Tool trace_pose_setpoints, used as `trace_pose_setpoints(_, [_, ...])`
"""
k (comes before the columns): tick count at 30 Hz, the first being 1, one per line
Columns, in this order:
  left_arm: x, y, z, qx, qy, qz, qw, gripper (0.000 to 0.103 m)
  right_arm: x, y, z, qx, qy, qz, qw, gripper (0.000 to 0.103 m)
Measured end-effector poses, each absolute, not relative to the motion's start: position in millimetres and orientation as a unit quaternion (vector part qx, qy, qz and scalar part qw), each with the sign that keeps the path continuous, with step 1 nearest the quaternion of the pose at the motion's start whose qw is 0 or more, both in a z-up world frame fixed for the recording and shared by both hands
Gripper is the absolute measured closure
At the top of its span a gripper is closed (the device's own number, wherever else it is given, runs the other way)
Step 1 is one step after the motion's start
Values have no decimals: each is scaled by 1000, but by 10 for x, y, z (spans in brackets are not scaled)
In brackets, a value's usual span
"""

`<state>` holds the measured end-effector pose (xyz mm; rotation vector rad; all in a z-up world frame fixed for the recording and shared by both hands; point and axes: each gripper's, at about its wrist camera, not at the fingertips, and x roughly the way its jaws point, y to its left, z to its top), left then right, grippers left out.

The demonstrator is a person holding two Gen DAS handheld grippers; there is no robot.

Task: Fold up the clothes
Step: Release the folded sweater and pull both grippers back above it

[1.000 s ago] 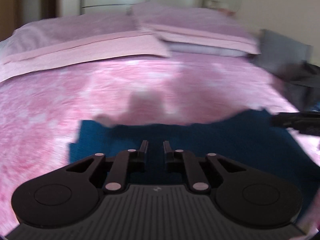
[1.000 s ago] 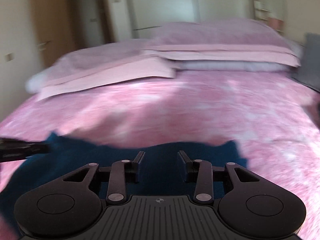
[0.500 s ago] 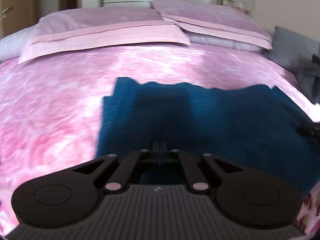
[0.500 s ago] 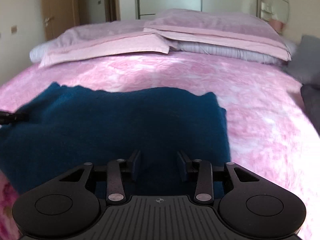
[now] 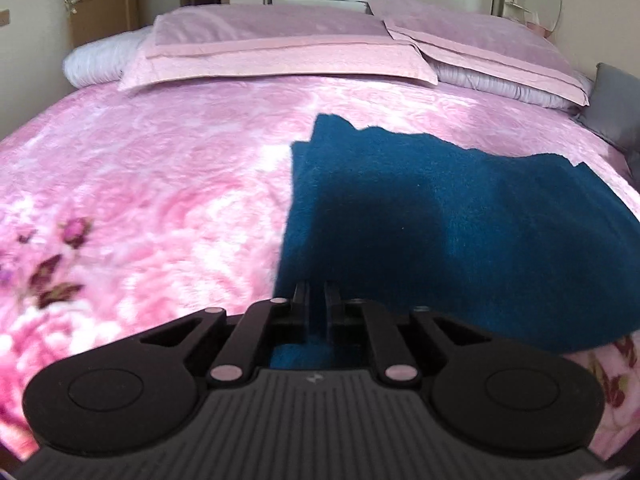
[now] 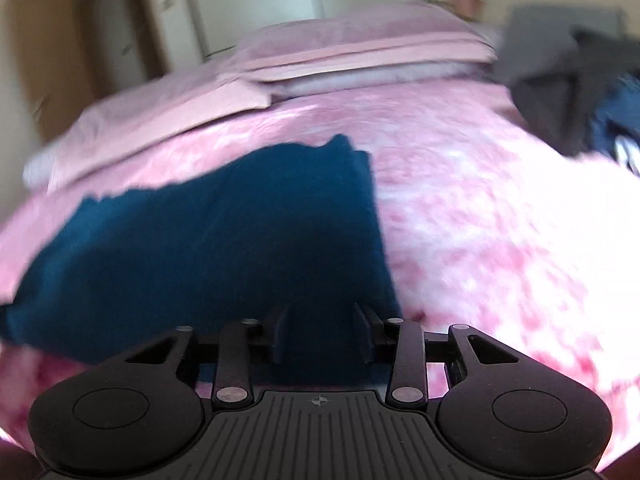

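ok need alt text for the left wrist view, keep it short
A dark teal garment lies folded on a pink floral bedspread, its near edge between the narrowly parted left tongs. Pink pillows sit at the head of the bed.

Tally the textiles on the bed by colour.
Blue: 1, folded garment
Pink: 3, bedspread and two pillows
Grey: 2, cushion and clothes pile
Total: 6
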<state>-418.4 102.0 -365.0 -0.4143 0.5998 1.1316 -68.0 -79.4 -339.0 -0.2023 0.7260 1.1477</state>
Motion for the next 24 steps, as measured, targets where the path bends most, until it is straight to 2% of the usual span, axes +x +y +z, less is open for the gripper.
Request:
trace_pose_setpoints(3, [-4215, 935, -3606, -187, 268, 524, 786, 95, -770, -930, -3216, -69, 321, 518, 790, 65])
trace_pose_setpoints(7, [-4192, 960, -3771, -191, 293, 520, 779, 95, -784, -904, -3355, -97, 343, 498, 790, 65])
trace_pose_setpoints(12, [-4160, 644, -3577, -178, 300, 540, 766, 94, -934, -1023, -3212, -82, 343, 493, 795, 65])
trace_pose_setpoints(14, [-4135, 511, -3530, -182, 305, 541, 762, 92, -1040, -1096, -3145, -72, 352, 497, 790, 65])
trace_pose_setpoints(16, [-4118, 392, -3536, -197, 313, 542, 755, 85, -1177, -1158, -3136, -73, 359, 501, 784, 65])
trace_pose_setpoints(24, [-4050, -22, -3612, -198, 346, 535, 745, 80, -1540, -1291, -3273, -107, 388, 506, 763, 65])
